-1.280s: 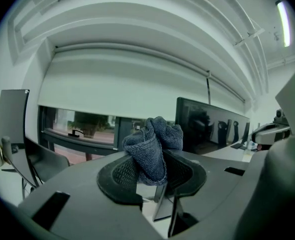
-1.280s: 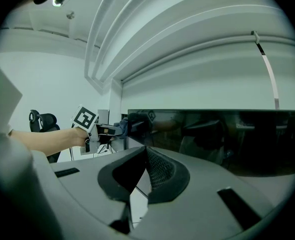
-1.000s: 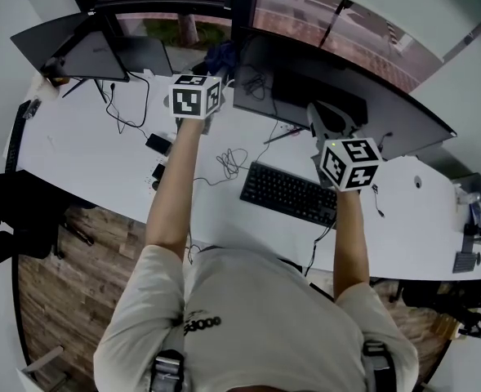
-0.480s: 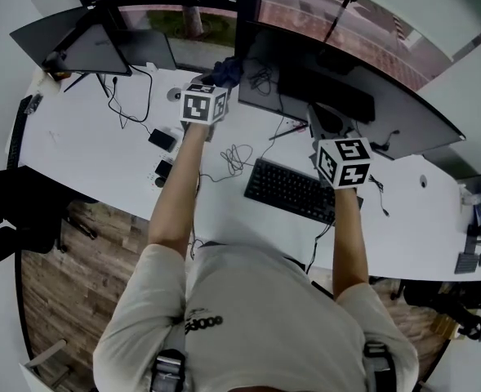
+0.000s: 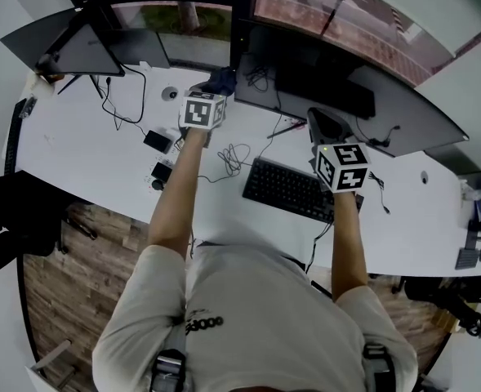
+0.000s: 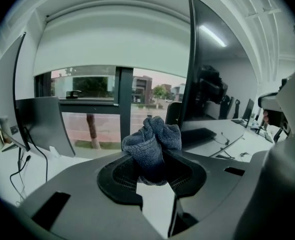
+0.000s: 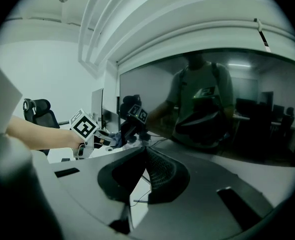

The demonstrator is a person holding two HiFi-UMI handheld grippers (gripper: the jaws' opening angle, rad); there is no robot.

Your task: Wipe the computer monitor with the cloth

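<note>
My left gripper (image 6: 152, 169) has its jaws clamped on the bunched blue-grey cloth (image 6: 151, 146), which bulges up between them. I hold it over the white desk (image 5: 85, 137), just beside the left edge of the big curved monitor (image 6: 207, 79). I can't tell whether it touches the screen. My right gripper (image 7: 144, 156) has its jaws pressed together with nothing between them. It points at the dark screen, near the black keyboard (image 5: 287, 190). A second monitor (image 5: 69, 43) stands well off to the left.
</note>
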